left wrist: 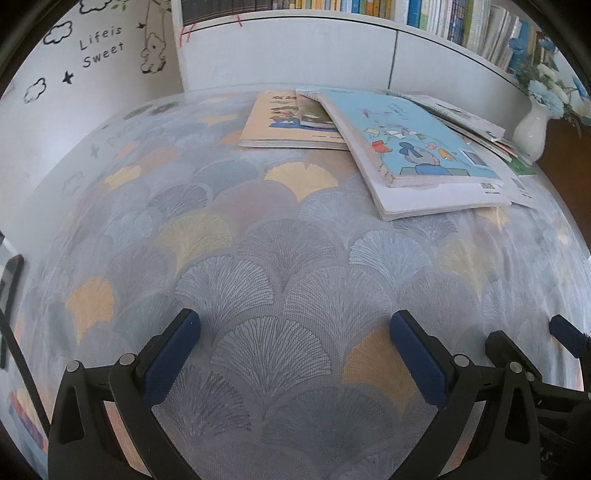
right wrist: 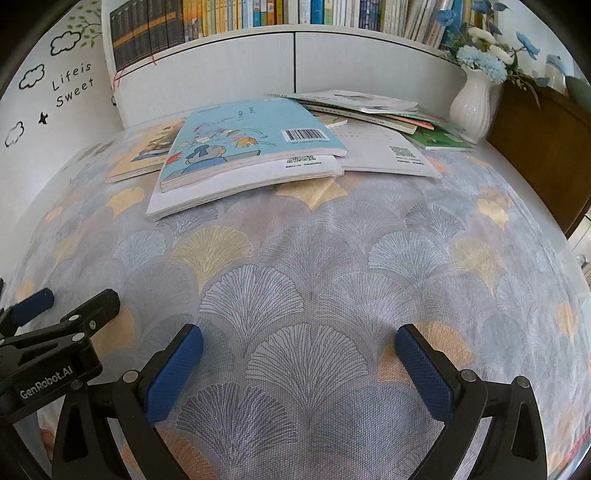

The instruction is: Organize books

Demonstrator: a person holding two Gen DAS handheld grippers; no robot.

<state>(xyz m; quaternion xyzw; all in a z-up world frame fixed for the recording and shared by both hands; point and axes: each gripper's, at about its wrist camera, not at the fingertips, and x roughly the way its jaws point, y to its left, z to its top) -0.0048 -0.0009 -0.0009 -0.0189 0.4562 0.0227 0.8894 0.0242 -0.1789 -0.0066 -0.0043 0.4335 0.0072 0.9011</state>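
The wall decal (right wrist: 73, 85) reads "Lifeis Sweet" (two lines, black lettering). The left gripper (right wrist: 40, 308) body carries the brand "GenRobot.AI" in white. The light blue book (right wrist: 243, 136) bears a barcode; its digits and cover text are illegible.

White decal wall (left wrist: 99, 48), bookshelf (right wrist: 295, 22), daylight

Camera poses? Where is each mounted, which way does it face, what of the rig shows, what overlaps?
Left wrist: on the left gripper, low over the tablecloth, facing the books; the right gripper shows at the right edge.
Right wrist: on the right gripper, same heading; the left gripper shows lower left.
Shared: blue book, white vase, bookshelf.
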